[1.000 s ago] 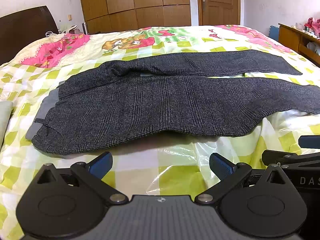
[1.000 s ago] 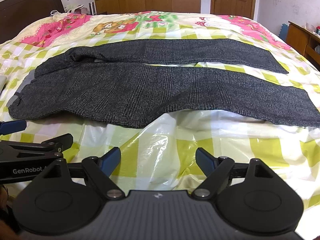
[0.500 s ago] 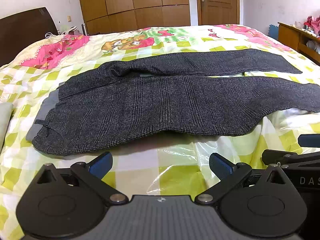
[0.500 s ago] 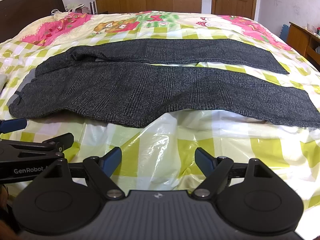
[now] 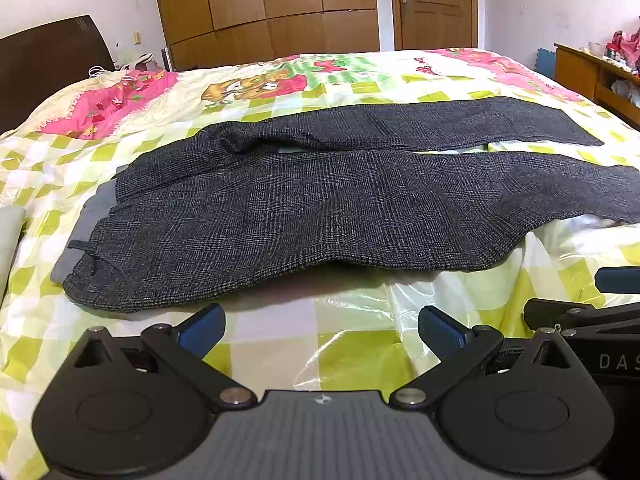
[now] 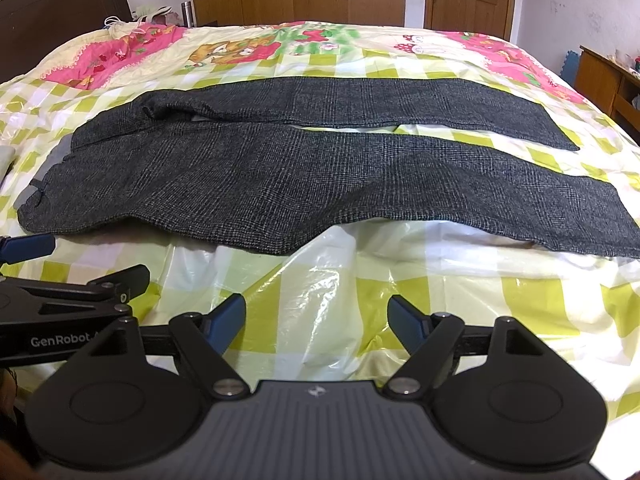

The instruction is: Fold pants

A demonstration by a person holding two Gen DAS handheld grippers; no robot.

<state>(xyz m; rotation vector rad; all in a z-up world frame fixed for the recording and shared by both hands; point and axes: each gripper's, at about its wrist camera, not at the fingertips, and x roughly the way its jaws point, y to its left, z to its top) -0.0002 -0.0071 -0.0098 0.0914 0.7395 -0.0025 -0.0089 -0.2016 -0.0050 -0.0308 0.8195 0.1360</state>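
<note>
Dark grey checked pants lie spread flat across the bed, waistband at the left, both legs running to the right with a narrow gap between them. My left gripper hovers open over the sheet just short of the near leg's edge, nothing between its blue pads. My right gripper is open too, above a crinkled clear plastic patch, short of the pants. Each gripper shows at the edge of the other's view.
The bed carries a yellow-green checked sheet with pink cartoon prints under clear plastic. A dark headboard stands at the left, wooden wardrobes and a door behind, and a wooden cabinet at the right.
</note>
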